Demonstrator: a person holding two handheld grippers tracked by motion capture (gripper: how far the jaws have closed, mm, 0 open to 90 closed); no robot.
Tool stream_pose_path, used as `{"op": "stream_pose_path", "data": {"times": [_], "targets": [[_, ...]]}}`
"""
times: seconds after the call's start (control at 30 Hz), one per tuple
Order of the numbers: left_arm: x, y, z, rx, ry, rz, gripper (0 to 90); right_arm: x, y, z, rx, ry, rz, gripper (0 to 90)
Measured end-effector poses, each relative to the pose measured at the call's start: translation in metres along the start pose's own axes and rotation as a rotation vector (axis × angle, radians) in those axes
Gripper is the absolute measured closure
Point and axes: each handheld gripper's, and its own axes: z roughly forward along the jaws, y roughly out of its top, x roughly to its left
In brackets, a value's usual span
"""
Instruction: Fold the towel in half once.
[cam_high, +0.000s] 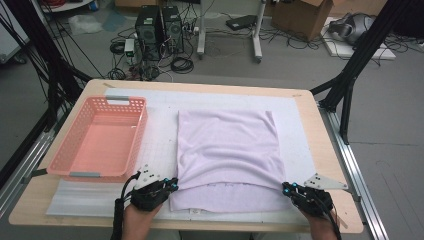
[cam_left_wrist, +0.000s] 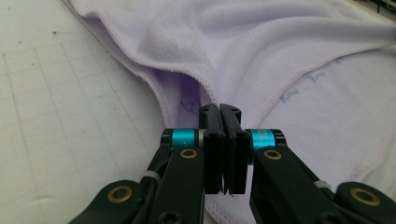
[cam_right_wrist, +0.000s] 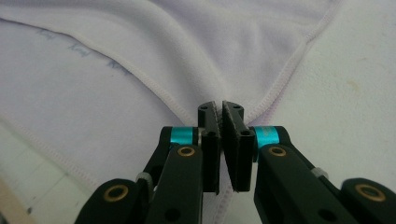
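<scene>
Mid-fold: the lilac cloth (cam_high: 227, 150) lies at the worktop's (cam_high: 310, 125) centre, top layer doubled nearly over. Left gripper (cam_high: 173, 186) and right gripper (cam_high: 285, 189), at 7 and 5 o'clock, pinch its corners; the pink basket (cam_high: 75, 150) at 9 o'clock waits.

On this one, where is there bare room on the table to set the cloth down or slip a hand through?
Free: the pink basket's empty inside; the white mat strip between basket and lilac cloth; the mat band beyond the cloth's far edge; a narrower strip right of the cloth. Crowded: the near edge, where left gripper and right gripper pinch the cloth's corners.
</scene>
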Motion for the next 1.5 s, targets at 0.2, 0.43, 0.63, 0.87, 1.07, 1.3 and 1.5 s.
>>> {"op": "stream_pose_path", "data": {"times": [0.2, 0.43, 0.63, 0.87, 1.07, 1.3, 1.5], "targets": [[-0.004, -0.006, -0.023, -0.024, -0.035, -0.043, 87.9, 0.004, -0.007, -0.018, -0.013, 0.006, -0.014, 86.1], [-0.013, -0.022, -0.035, 0.002, -0.068, -0.047, 87.9, 0.01, -0.019, -0.036, -0.008, 0.031, -0.021, 86.4], [-0.018, -0.036, -0.033, 0.049, -0.052, -0.034, 87.5, 0.012, -0.029, -0.043, 0.018, 0.039, -0.029, 85.9], [-0.009, -0.022, -0.026, -0.002, -0.001, -0.038, 51.3, 0.003, -0.024, -0.044, -0.045, -0.019, 0.048, 60.5], [0.013, -0.005, -0.003, 0.003, 0.038, -0.074, 48.6, -0.013, -0.015, -0.027, -0.07, -0.087, 0.134, 57.1], [0.032, 0.008, 0.021, 0.039, 0.044, -0.081, 47.2, -0.017, 0.001, 0.005, -0.028, -0.084, 0.111, 55.2], [0.04, 0.014, 0.039, 0.072, 0.047, -0.092, 45.4, -0.016, 0.009, 0.027, 0.003, -0.078, 0.09, 53.8]]}}
